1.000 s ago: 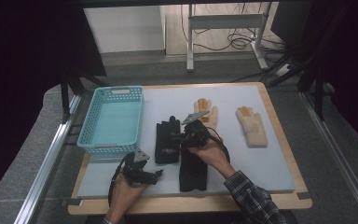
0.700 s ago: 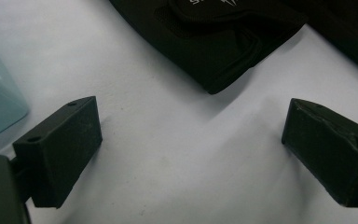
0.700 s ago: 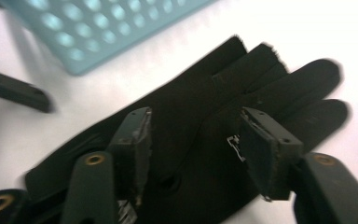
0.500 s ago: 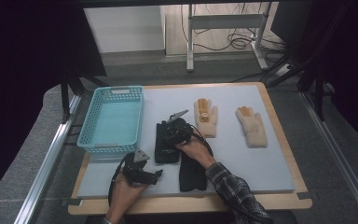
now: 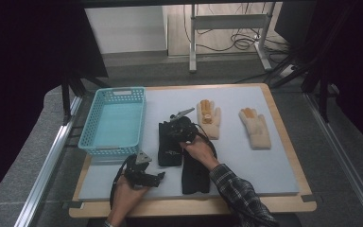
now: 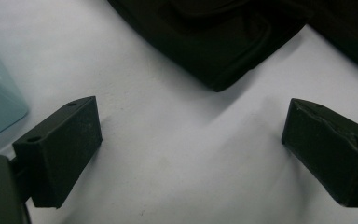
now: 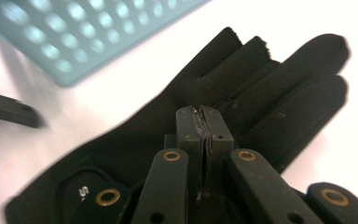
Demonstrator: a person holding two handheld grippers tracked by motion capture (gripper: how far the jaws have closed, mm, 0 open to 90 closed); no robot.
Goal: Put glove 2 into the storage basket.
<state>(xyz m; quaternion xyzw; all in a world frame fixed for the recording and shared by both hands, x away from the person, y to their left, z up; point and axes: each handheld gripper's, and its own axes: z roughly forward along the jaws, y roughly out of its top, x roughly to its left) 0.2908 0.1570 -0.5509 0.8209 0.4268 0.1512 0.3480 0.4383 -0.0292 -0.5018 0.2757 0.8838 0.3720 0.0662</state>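
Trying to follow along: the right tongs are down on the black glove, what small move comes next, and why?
Probably lift the right tongs slightly. Their jaws are shut over the black glove, and whether fabric is pinched isn't clear; a small lift would show it before carrying toward the blue basket.

A wood-edged surface (image 5: 288, 142) with a pale grey-blue mat stands on grey carpet floor (image 5: 137, 71). At twelve o'clock, a white wall panel (image 5: 125, 28); at one o'clock, a grey metal frame (image 5: 227, 23) over tangled black cables (image 5: 238, 42). Dark curtains (image 5: 23, 71) flank both sides.
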